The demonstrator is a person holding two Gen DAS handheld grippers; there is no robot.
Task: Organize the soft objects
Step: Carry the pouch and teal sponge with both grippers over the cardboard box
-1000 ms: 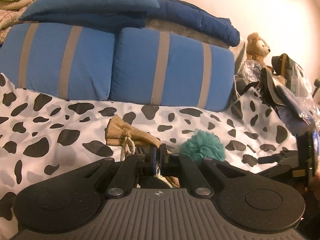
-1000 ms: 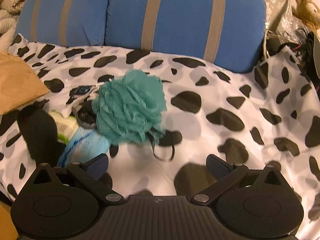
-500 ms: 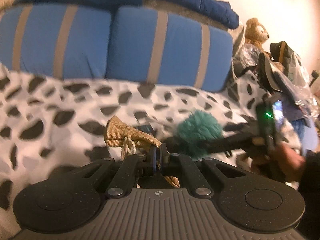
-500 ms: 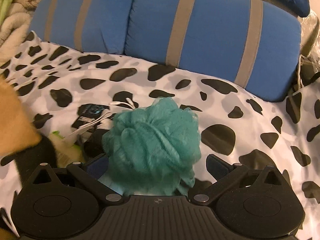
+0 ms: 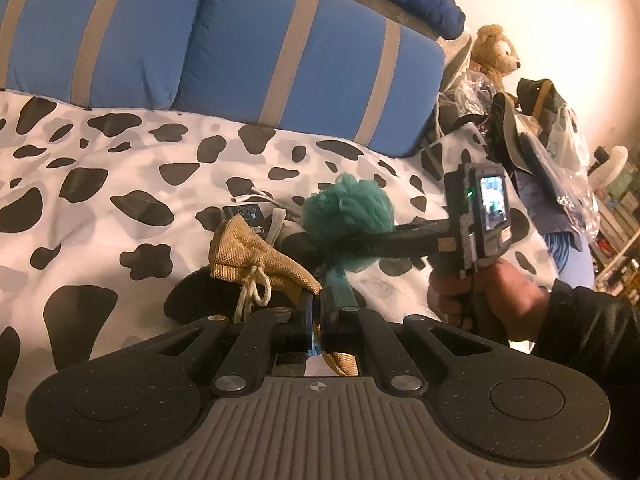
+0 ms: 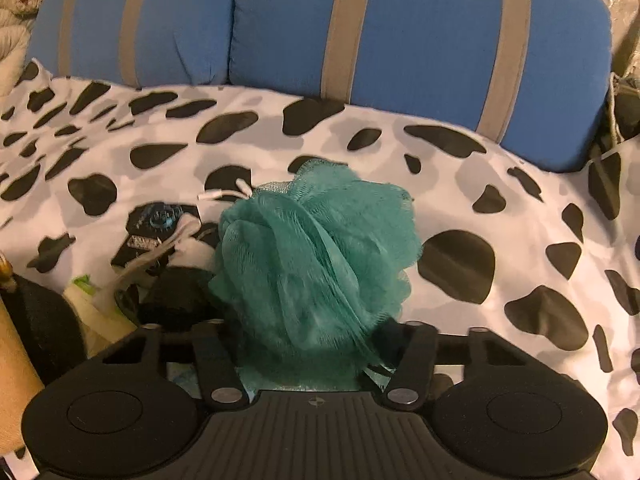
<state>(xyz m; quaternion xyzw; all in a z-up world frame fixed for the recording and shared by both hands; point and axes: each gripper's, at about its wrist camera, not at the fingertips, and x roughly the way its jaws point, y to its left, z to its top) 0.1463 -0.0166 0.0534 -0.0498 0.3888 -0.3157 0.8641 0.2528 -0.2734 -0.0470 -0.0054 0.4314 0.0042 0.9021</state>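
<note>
Right hand-held gripper [image 6: 316, 344] newly around loofah [image 6: 316, 256].

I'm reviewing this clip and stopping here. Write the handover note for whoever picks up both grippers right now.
Left gripper: shut on the tan burlap drawstring pouch, held just above the cow-print bedspread.
Right gripper: its jaws have just been closing around the teal mesh bath pouf; the pouf sits between them, but whether the pads press on it yet cannot be told.
Nearby: a small clutter of a black packet, white cords and a dark soft item to the pouf's left; blue striped cushions behind.
Done: pouch picked up.
Left: secure the pouf, then place both; no destination is evident.
</note>
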